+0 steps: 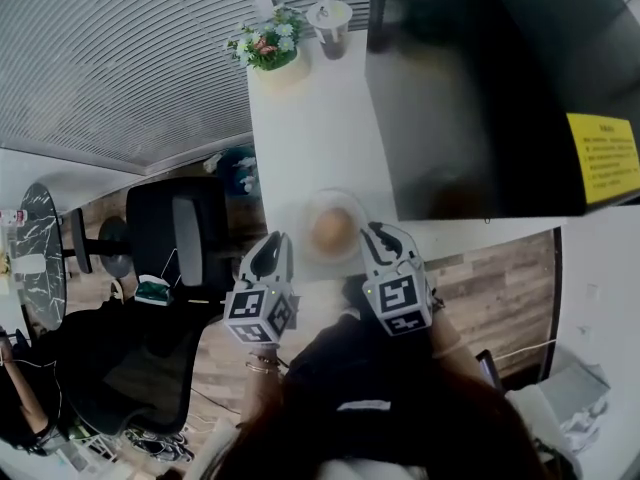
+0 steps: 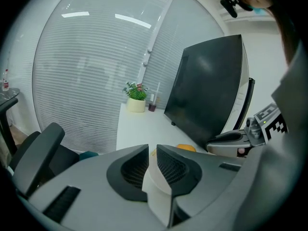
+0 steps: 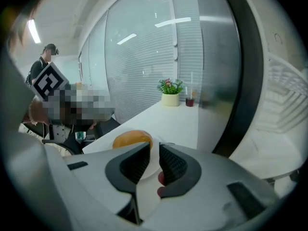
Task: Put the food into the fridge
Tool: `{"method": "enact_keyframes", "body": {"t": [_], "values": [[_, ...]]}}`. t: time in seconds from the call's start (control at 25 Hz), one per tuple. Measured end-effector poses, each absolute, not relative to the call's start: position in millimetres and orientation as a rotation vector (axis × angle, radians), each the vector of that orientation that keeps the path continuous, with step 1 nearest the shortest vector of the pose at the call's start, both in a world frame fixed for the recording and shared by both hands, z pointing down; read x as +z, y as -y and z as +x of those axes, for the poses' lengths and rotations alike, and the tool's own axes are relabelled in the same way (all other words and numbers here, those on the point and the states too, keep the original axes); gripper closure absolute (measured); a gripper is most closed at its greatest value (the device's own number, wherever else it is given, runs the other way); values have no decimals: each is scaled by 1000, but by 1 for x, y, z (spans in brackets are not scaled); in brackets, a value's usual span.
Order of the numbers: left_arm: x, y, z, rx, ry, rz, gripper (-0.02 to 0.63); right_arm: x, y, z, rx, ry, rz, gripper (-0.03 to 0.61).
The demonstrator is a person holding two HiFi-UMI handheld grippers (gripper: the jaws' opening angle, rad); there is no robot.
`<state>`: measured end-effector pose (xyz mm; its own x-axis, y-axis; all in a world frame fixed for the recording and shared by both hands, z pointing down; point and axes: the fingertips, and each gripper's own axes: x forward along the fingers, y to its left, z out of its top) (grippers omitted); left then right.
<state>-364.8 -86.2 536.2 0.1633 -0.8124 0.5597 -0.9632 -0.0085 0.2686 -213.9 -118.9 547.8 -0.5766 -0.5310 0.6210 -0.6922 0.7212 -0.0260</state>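
The left gripper (image 1: 270,253) and right gripper (image 1: 378,240) flank the plate (image 1: 345,196), jaws narrowly apart with nothing pinched. Slide each gap squarely over the rim on opposite sides and close the 2 together, lest it tip. The food — 1 round golden-brown bun (image 1: 333,230) — sits mid-plate on the white counter (image 1: 310,128), just beside the dark fridge (image 1: 480,98).

The yellow label (image 1: 603,156) has print too small to read, and the left claw (image 2: 152,147) hides most of the bun (image 2: 186,147).

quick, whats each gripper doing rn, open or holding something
Left gripper: open, jaws a little apart, gripping nothing.
Right gripper: open, plate rim between its jaws, not clamped.
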Motion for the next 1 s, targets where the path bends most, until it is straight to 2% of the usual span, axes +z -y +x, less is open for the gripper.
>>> {"method": "enact_keyframes", "body": {"t": [0.16, 1.0], "values": [[552, 90, -365, 342, 1650, 1853, 537, 560, 121, -212, 411, 2305, 908, 489], [596, 100, -365, 527, 1514, 1772, 517, 598, 127, -205, 636, 2214, 897, 468]]}}
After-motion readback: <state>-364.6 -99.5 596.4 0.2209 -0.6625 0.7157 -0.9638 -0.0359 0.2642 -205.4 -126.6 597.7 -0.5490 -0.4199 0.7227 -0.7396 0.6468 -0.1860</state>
